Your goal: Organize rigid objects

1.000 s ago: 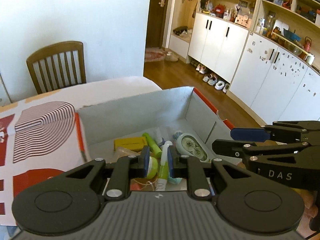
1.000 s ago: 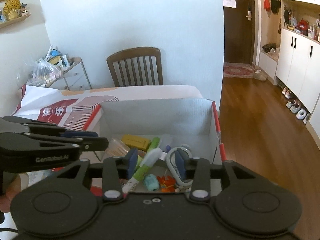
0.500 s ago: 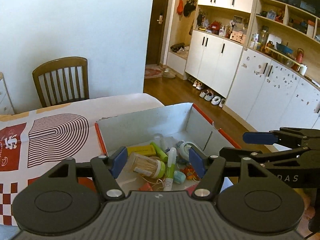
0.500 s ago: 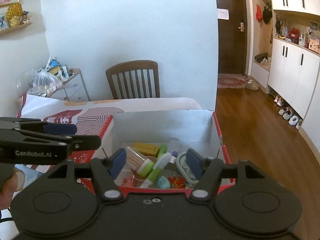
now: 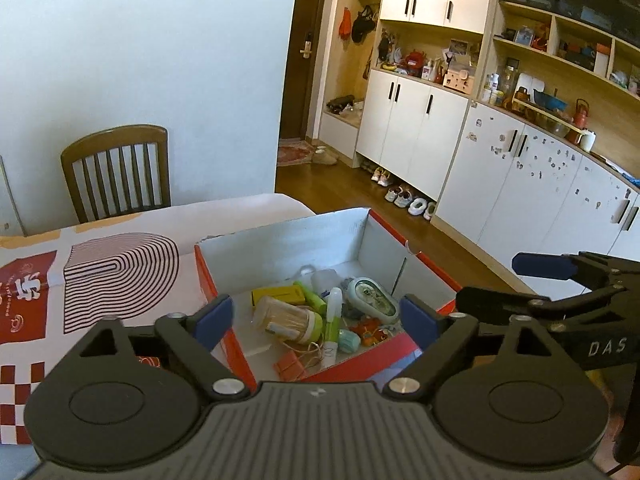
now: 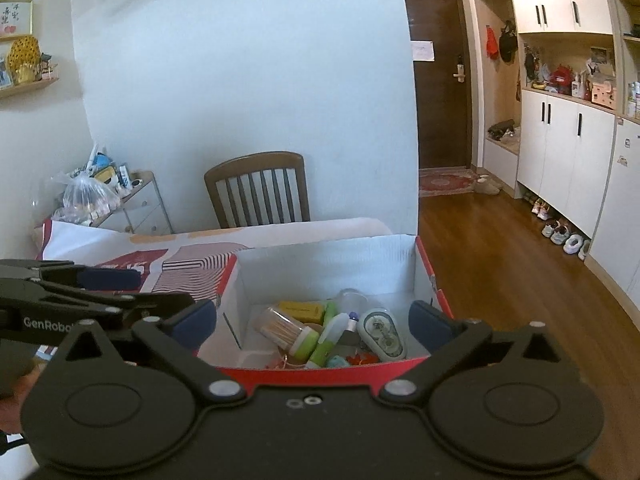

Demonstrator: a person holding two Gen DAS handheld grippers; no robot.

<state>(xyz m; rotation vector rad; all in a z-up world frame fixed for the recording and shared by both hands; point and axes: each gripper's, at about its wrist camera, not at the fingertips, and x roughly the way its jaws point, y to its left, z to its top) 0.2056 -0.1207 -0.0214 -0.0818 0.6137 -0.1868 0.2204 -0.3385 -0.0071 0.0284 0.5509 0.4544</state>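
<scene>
The surface (image 5: 240, 210) is covered by a white cloth (image 5: 36, 300) printed with red blocks and black concentric stripes. A red-edged cardboard box (image 5: 280, 236) with a white interior rests directly on the cloth, at the surface's right end.

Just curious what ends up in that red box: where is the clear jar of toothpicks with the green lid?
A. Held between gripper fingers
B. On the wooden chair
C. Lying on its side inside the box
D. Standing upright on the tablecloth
C: the toothpick jar lies tipped over among the clutter inside the red box, with nothing gripping it.
</scene>
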